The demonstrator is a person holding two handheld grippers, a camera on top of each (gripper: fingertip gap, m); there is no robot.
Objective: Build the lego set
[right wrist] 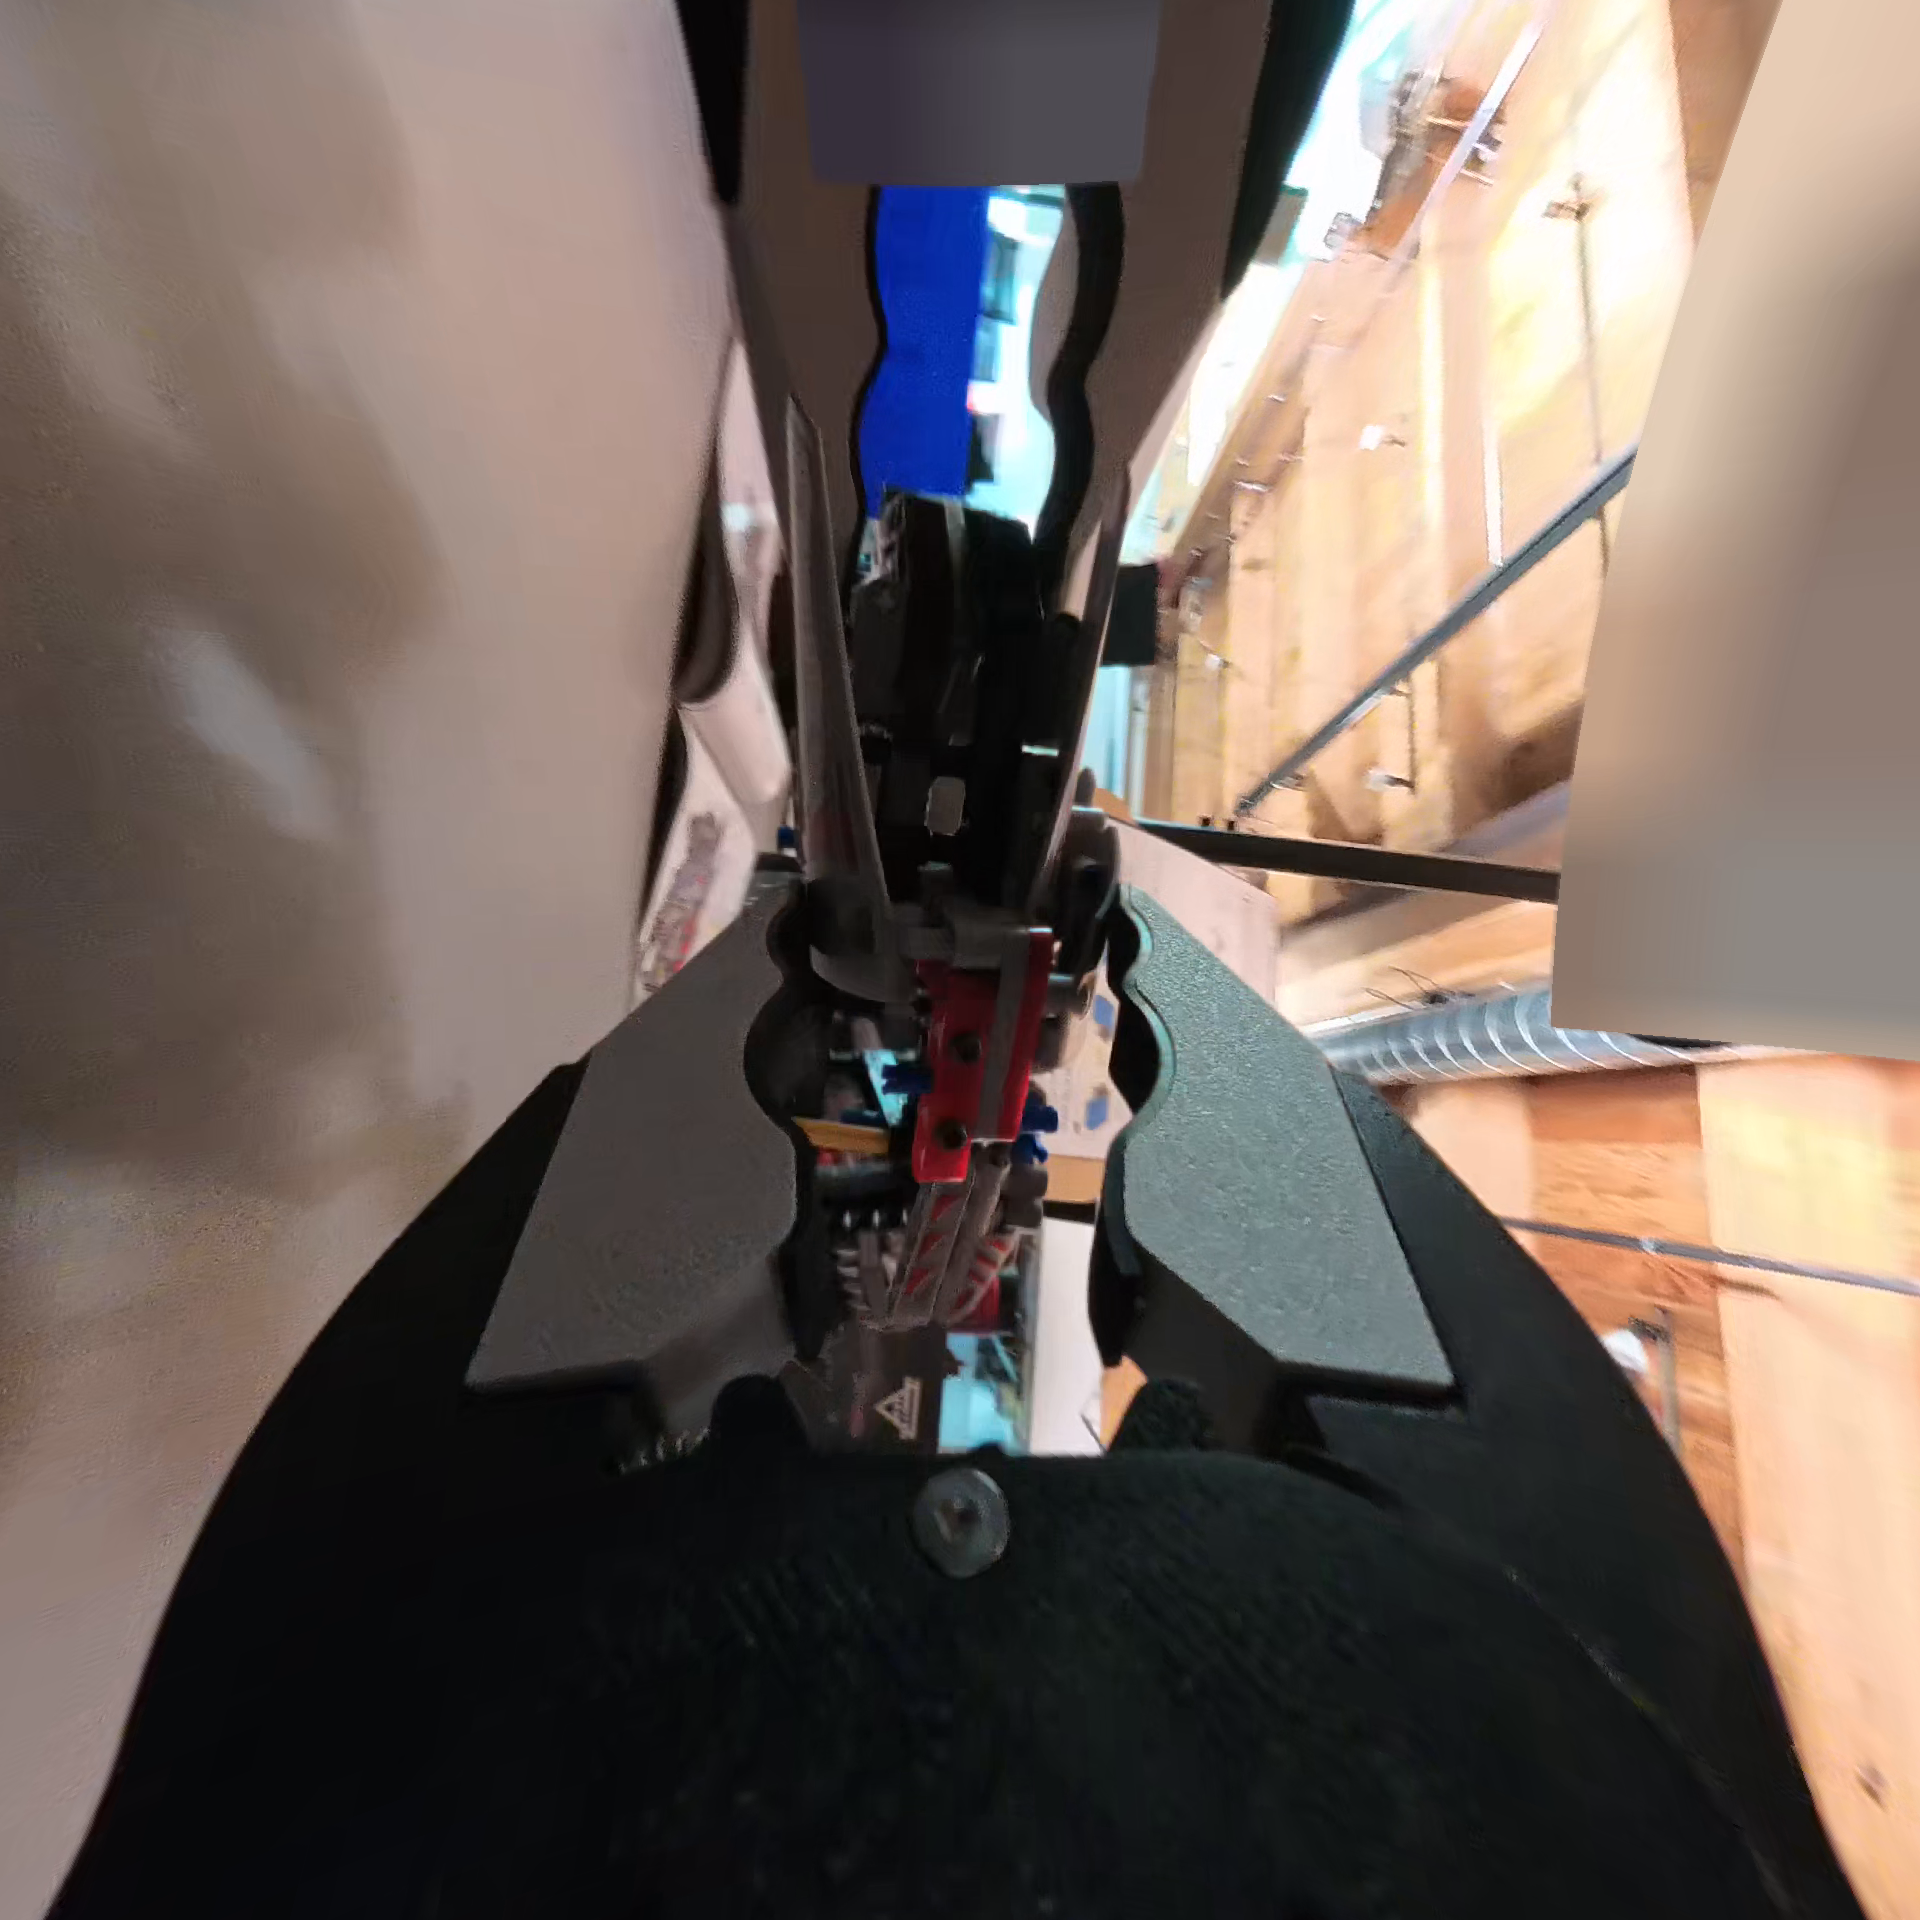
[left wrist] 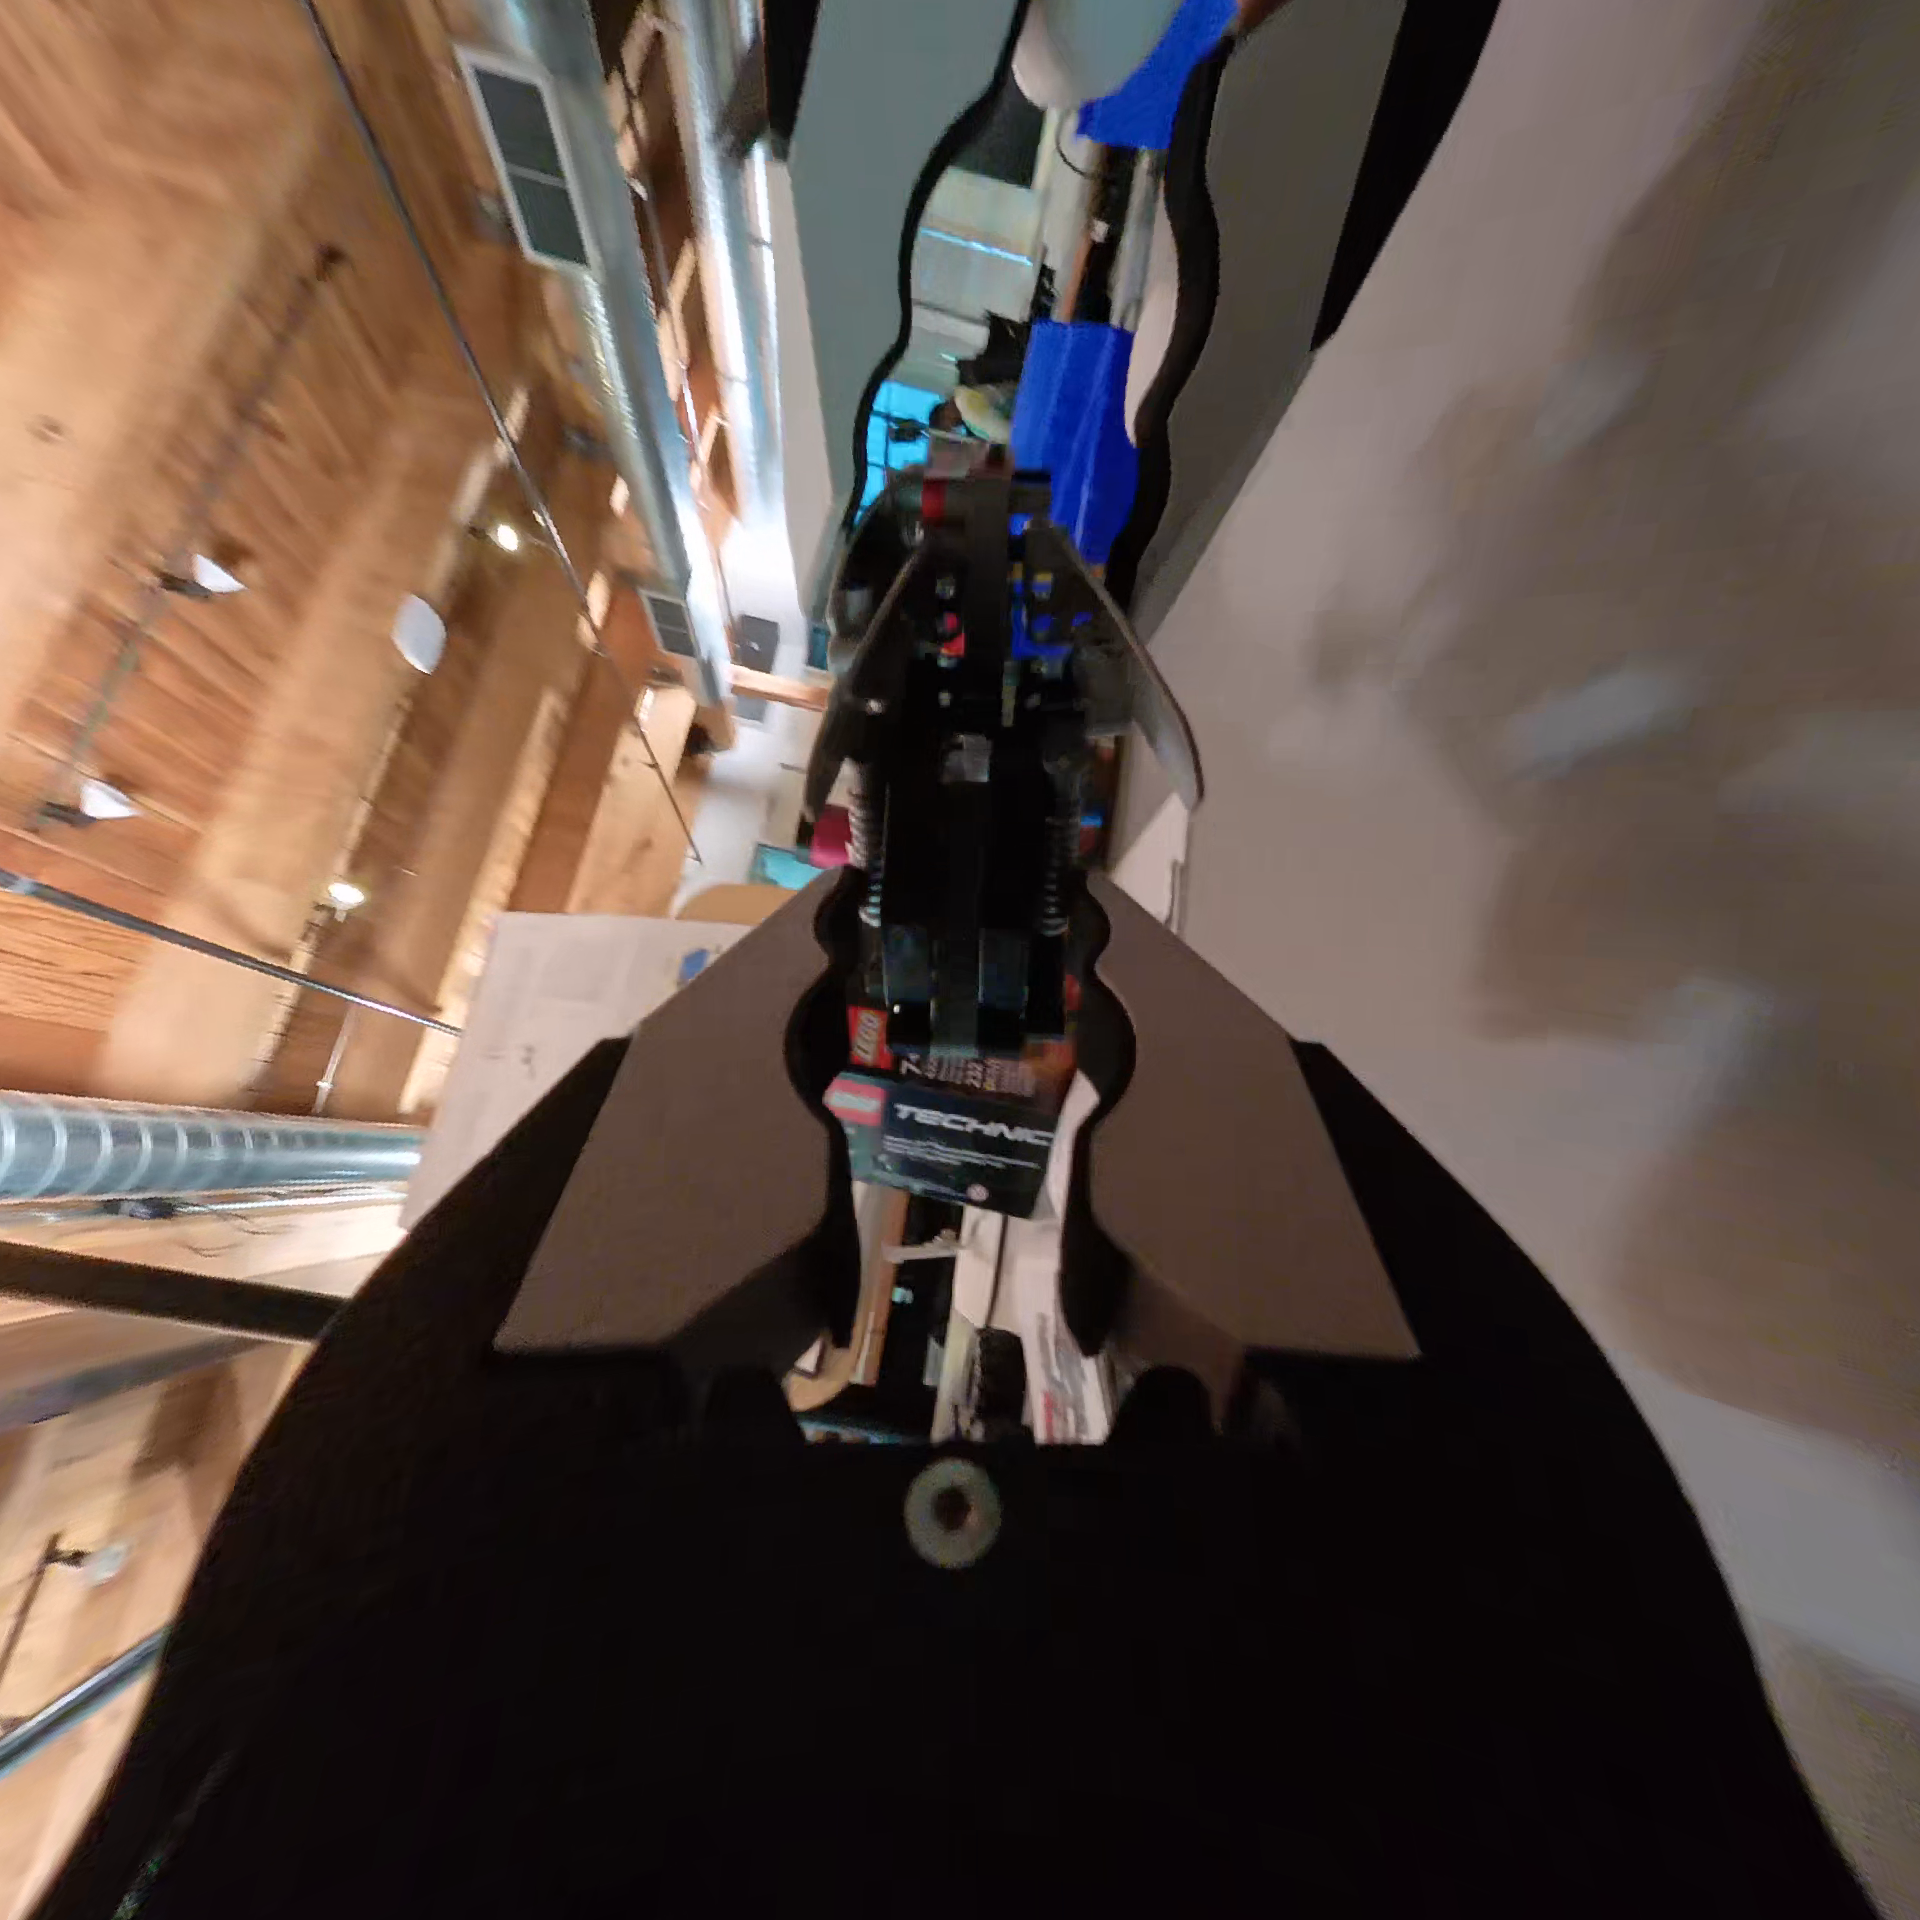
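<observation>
While both grippers clamp it, lego model [left wrist: 961,727] shows black frame, coil springs, red beam (blue pins).

Two matte black handheld grippers with grey finger plates

The left gripper [left wrist: 961,997] and right gripper [right wrist: 945,1049] share a broad black body, one round silver screw set centrally near the finger bases, and flat grey fingers [right wrist: 644,1195] with wavy, scalloped inner edges; the right body's surface looks finely ribbed, perhaps printed.
</observation>
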